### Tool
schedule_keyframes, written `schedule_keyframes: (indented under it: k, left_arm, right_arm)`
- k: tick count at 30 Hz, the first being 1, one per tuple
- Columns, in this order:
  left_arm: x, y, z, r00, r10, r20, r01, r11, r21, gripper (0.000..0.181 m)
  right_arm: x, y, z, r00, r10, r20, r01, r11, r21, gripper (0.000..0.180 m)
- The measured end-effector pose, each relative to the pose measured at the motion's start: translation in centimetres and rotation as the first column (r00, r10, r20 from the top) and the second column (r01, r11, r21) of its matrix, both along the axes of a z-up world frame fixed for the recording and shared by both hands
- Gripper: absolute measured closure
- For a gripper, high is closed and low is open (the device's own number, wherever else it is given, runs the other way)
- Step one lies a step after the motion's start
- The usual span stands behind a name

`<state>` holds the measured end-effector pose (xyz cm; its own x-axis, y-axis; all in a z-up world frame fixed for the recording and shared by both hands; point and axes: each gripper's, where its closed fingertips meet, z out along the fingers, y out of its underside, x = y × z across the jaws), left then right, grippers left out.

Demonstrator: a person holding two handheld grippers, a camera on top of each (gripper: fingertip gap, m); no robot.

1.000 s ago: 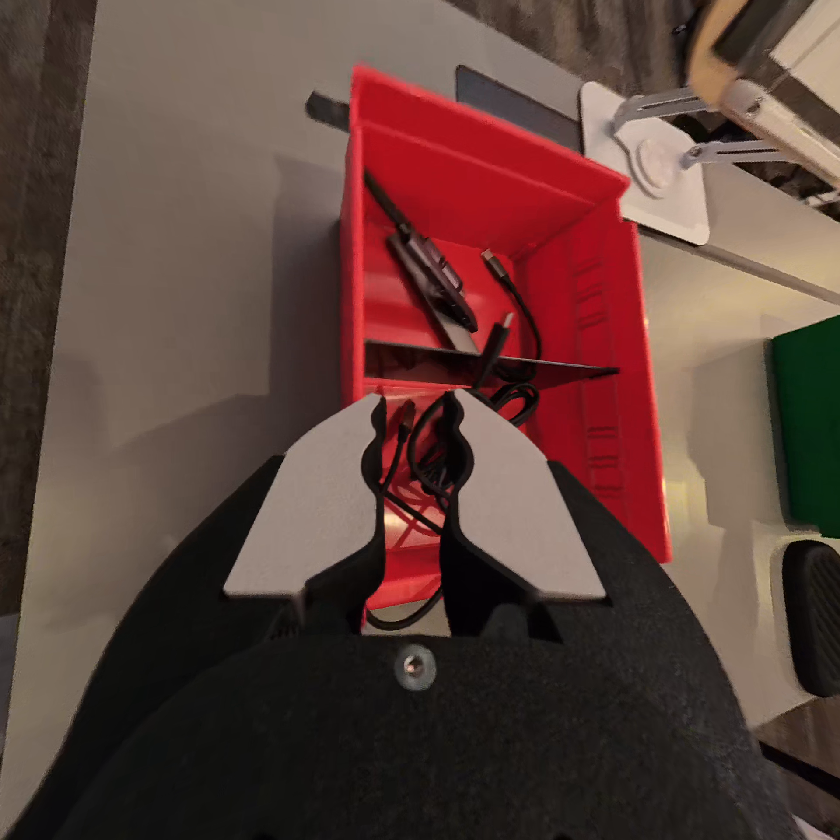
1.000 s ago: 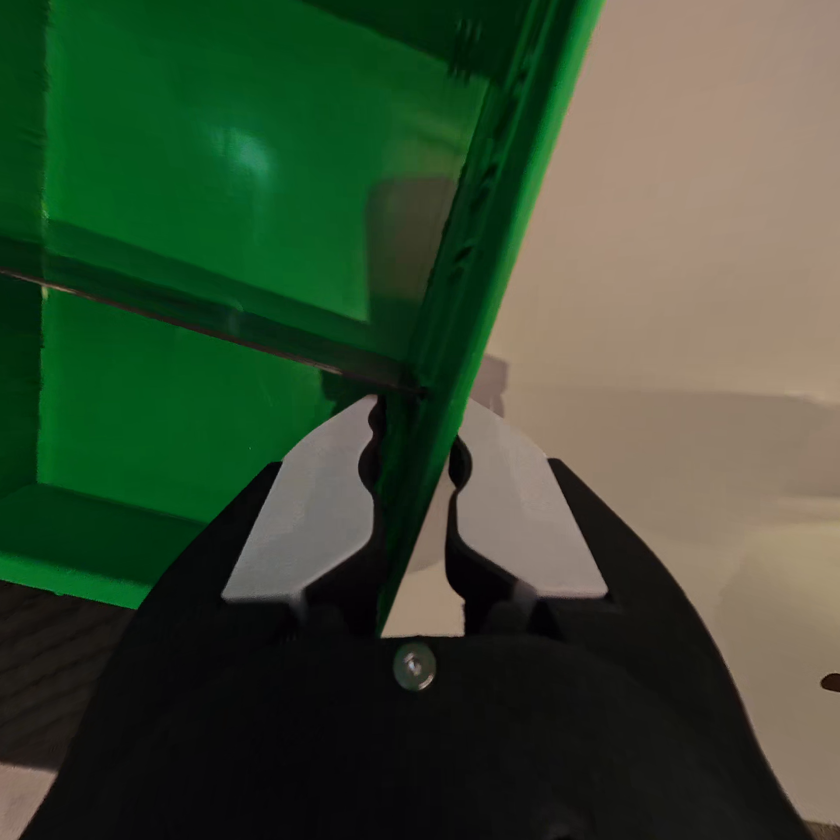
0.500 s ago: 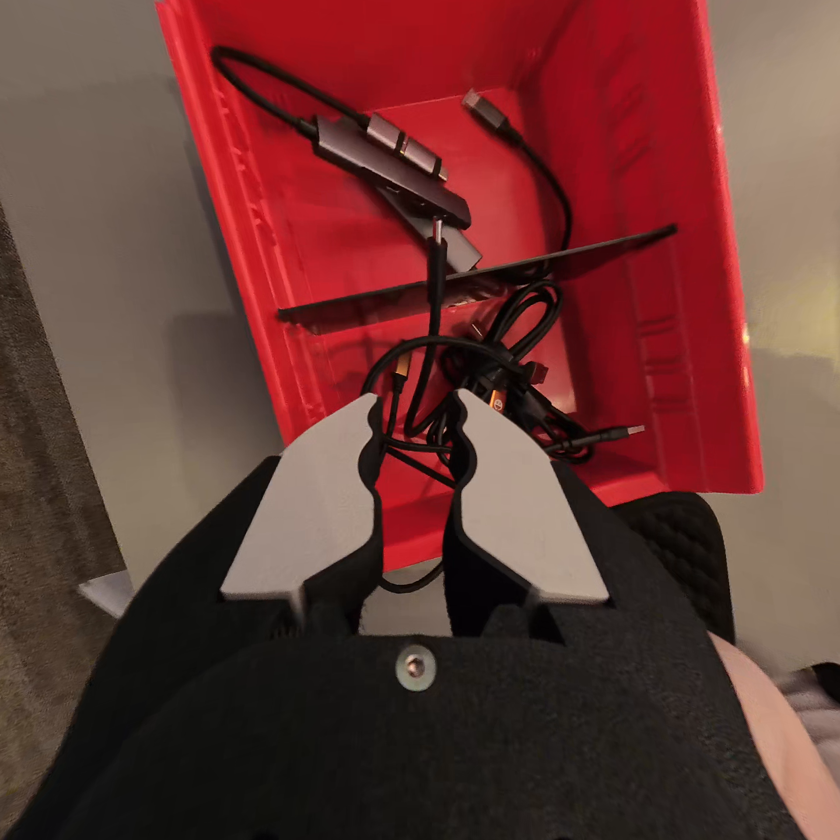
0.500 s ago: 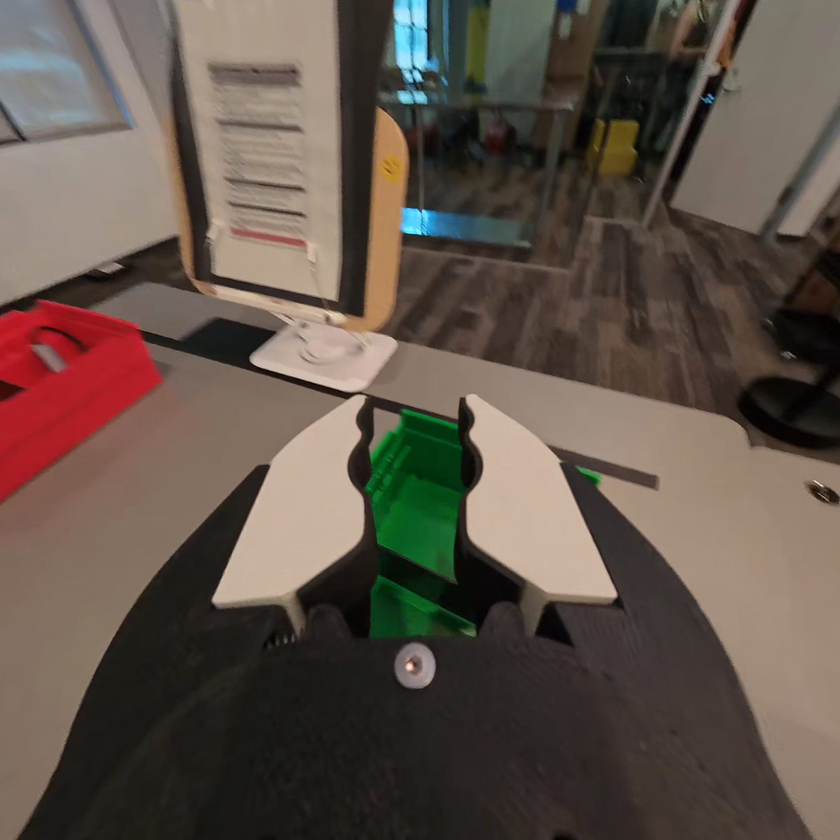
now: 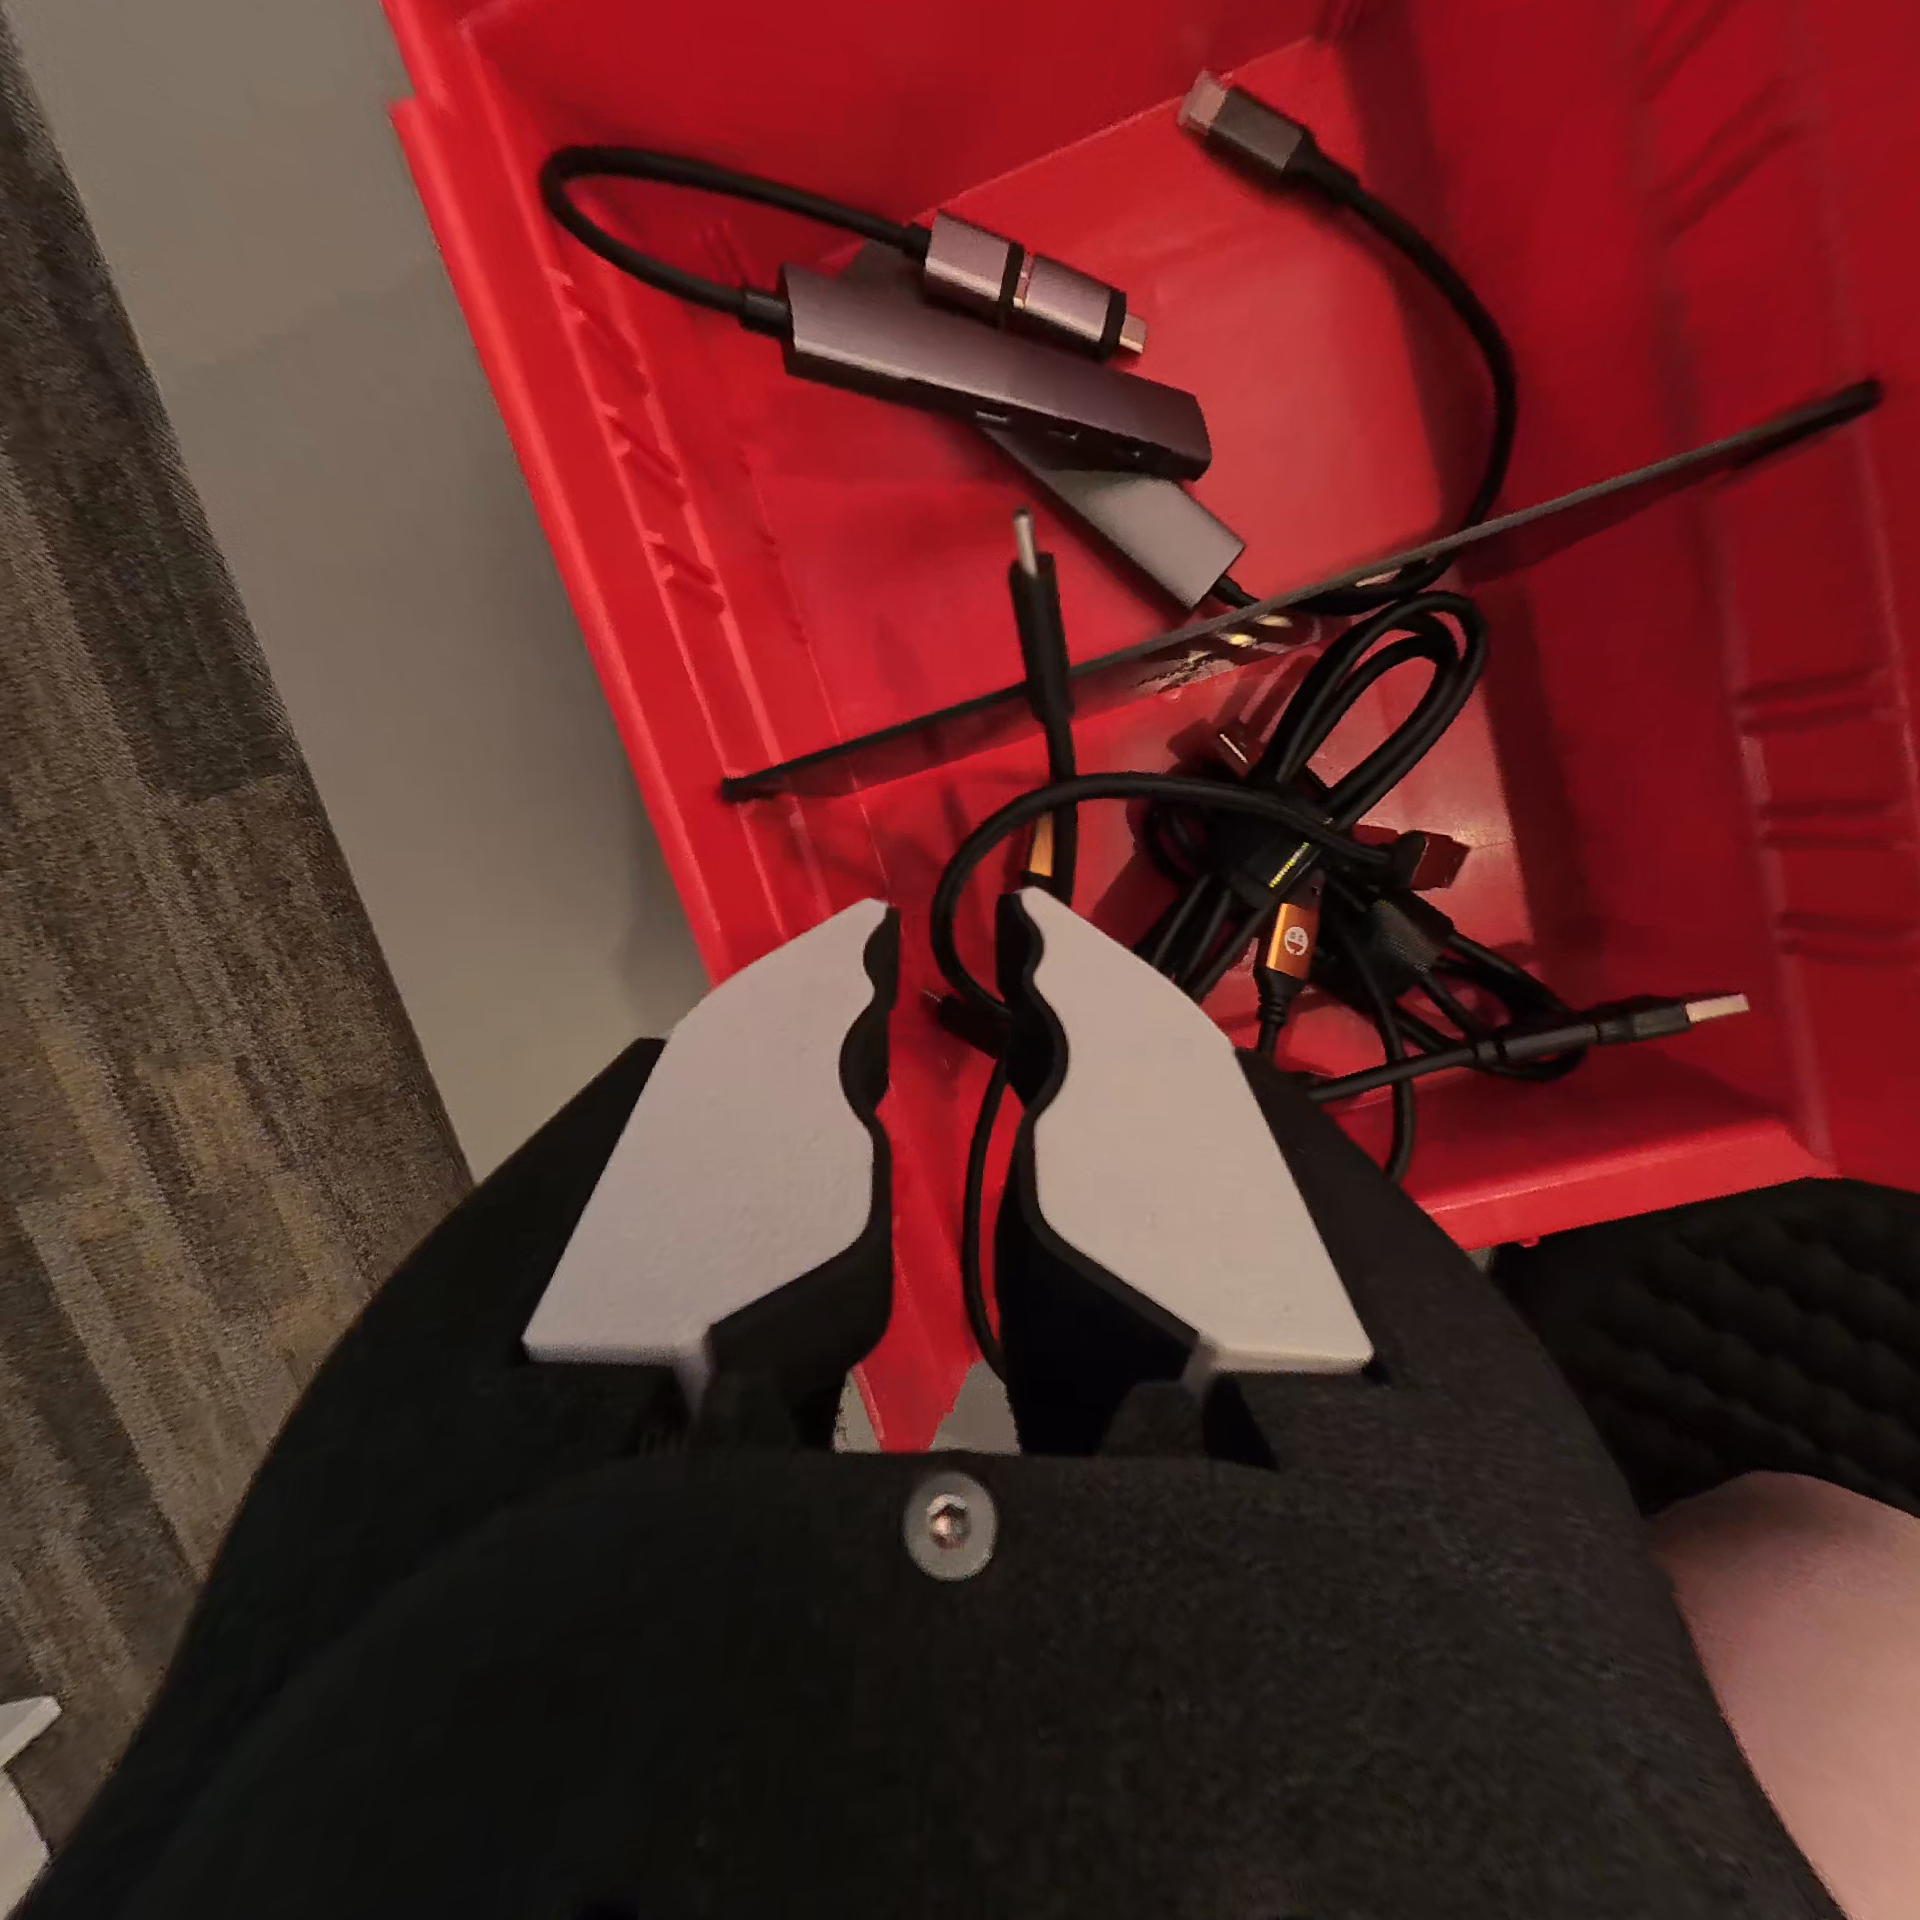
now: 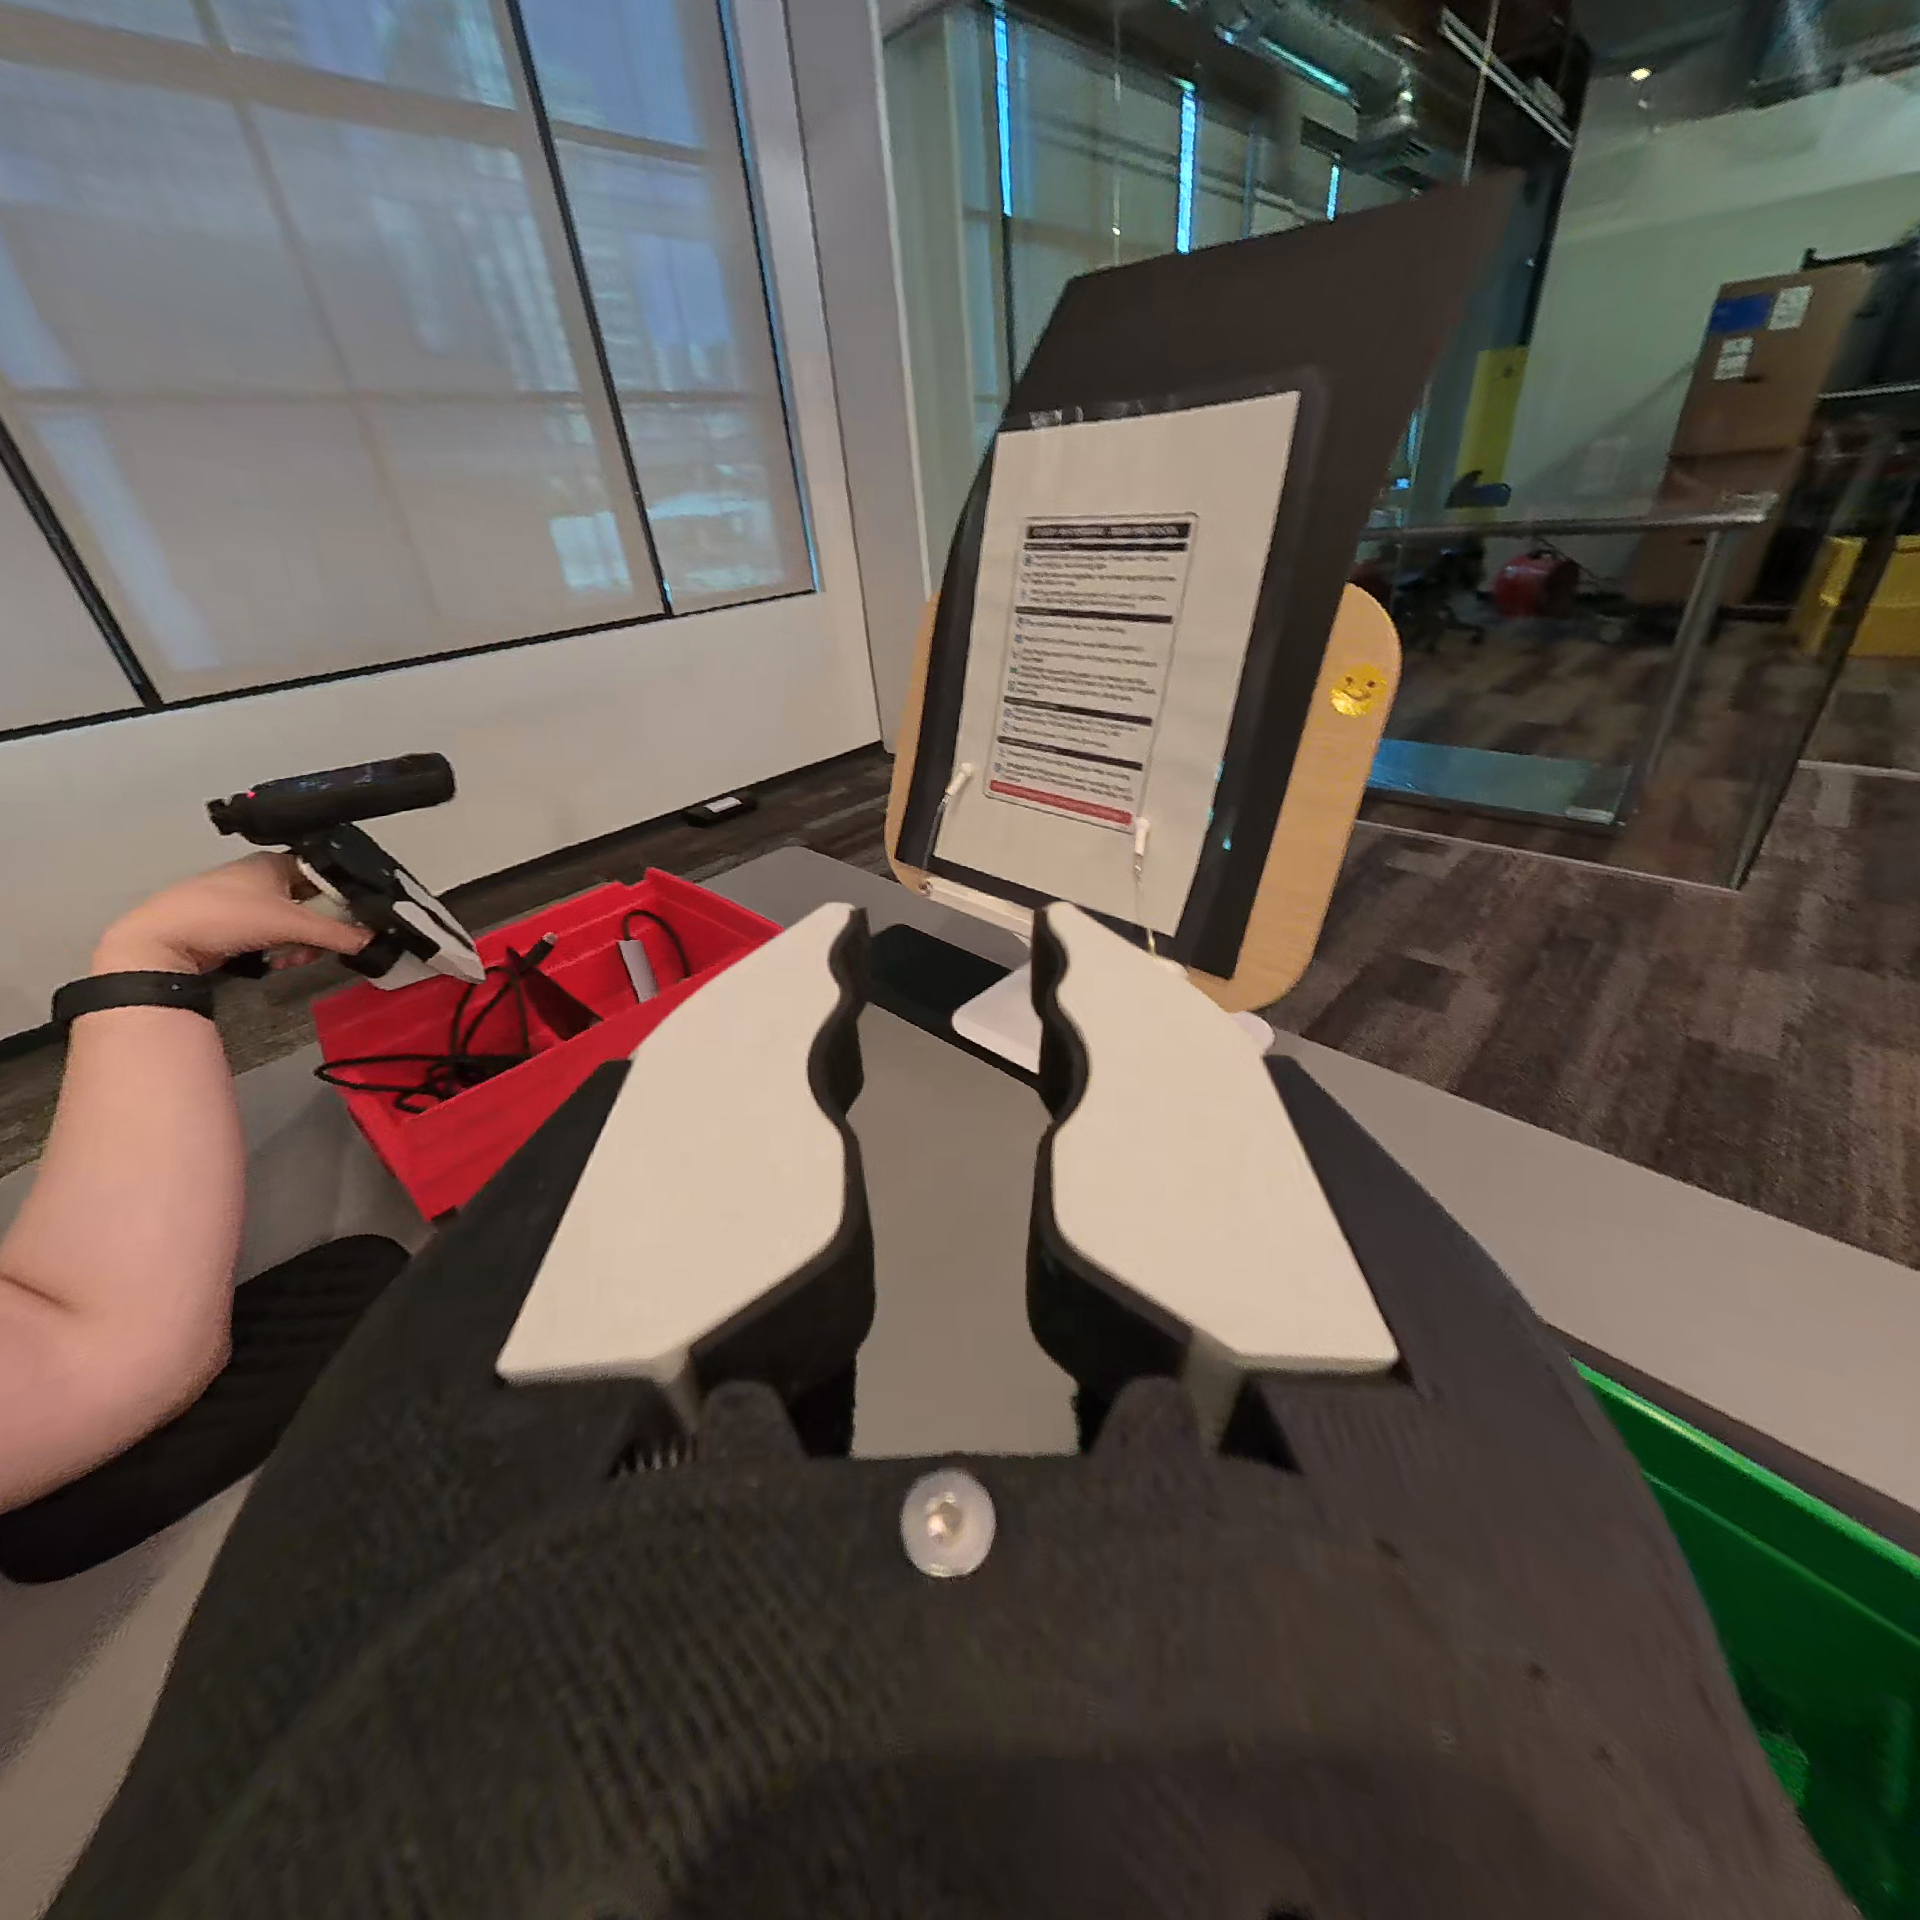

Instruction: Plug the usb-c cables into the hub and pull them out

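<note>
The right tool hangs open over the grey table, the left tool apparently dipping into the red bin.

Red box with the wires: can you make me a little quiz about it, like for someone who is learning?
1. True or false: the right tool is holding a cable.
2. Where in the red bin does the grey hub lie, seen from the left wrist view?
A. beyond the divider, in the far part
B. in the near part
C. outside, on the table
3. Fill in: the bin at the lower right edge of the right wrist view is coloured ____.

Key:
1. False. It is open and empty; the left tool seems to pinch the black cable.
2. A. The near part holds the tangled cables.
3. Green: the green bin.
</note>
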<state>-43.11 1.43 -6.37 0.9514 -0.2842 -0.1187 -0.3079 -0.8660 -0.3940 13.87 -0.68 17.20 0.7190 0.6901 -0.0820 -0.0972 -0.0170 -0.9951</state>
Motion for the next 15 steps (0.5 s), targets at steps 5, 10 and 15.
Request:
schedule_keyframes:
  k: [5,10,15]
  left_arm:
    - [0.2,0.7,-0.2,0.998,-0.051,-0.036,0.051,0.999,0.012,0.165]
    - [0.3,0.4,-1.3,0.995,-0.067,-0.071,0.063,0.996,-0.058,0.175]
    - [0.3,-0.1,0.2,0.993,-0.052,-0.102,0.049,0.998,-0.031,0.177]
  right_arm:
    - [-1.1,0.3,-0.7,0.997,0.071,-0.022,-0.071,0.997,0.001,0.150]
    - [-1.1,1.8,-3.3,0.997,0.070,0.020,-0.068,0.994,-0.085,0.150]
    - [-1.1,1.8,-3.3,0.997,0.073,0.030,-0.070,0.994,-0.080,0.151]
